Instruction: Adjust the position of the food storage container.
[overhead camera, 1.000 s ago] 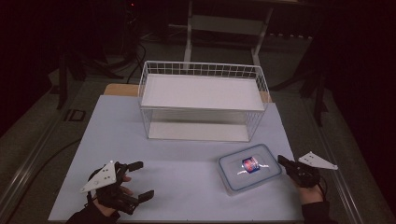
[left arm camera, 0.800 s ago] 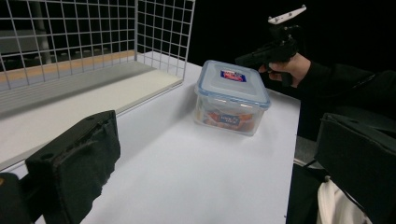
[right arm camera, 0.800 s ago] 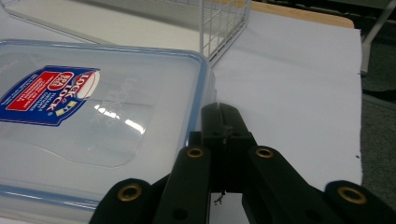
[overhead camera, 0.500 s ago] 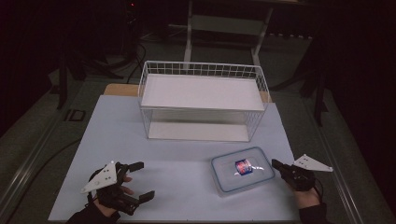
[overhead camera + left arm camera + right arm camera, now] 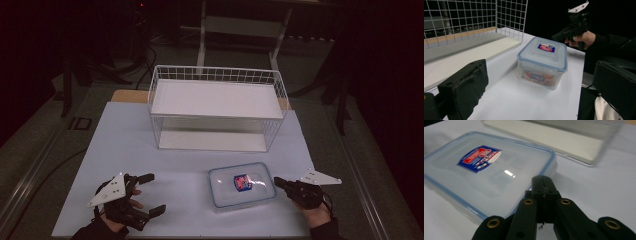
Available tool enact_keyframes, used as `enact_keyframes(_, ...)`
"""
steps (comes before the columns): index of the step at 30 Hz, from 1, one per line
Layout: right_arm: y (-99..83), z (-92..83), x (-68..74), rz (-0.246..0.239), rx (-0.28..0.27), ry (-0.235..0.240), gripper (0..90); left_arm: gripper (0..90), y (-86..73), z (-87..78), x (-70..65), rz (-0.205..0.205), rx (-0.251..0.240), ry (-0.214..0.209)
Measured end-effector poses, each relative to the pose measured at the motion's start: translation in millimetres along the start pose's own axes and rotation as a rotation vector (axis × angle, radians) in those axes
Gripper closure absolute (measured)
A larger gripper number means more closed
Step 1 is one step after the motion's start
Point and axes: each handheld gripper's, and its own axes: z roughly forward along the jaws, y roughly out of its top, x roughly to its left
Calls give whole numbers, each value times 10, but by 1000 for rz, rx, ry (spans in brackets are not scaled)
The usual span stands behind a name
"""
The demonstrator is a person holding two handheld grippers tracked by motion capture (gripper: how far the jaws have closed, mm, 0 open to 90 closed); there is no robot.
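Sitting lower centre of high view on white table [image 5: 125, 140]: lidded plastic box [image 5: 242, 186], closed right gripper [image 5: 278, 183] tip at its right edge. Left gripper [image 5: 150, 194] spread, well apart at lower left. Left gripper view adds printed contents through box wall, wire basket [image 5: 474, 20] behind.

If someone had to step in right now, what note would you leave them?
Right gripper: shut, empty, its tip at the right edge of the box.
Left gripper: open, empty, near the table's front-left corner.
Box: lid on, on the table in front of the wire basket.
Done: nothing gripped yet.
Left: probably handling the box, perhaps into the basket.
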Motion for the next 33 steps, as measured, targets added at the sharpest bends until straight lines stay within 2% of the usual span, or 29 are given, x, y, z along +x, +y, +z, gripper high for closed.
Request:
enact_keyframes(2, 4, 13, 22, -4, 1, 8, 900, 4, -1, 0, 0, 3, 2, 0)
enact_keyframes(3, 13, 26, 36, -26, 4, -7, 900, 4, -2, -2, 2, 2, 2, 0)
enact_keyframes(11, 18, 42, 52, -29, 12, -13, 900, 4, -3, 3, 1, 0, 5, 1)
enact_keyframes(15, 26, 66, 103, -30, 15, 9, 900, 4, -4, 7, -4, 2, 7, 3)
enact_keyframes(25, 79, 163, 255, -73, 34, 65, 900, 3, -11, 26, 2, -6, 12, 3)
enact_keyframes(29, 117, 240, 319, -85, 41, 101, 900, 4, -14, 37, 2, -4, 18, 1)
enact_keyframes(33, 149, 307, 366, -94, 44, 115, 900, 4, -16, 40, 0, -4, 23, -1)
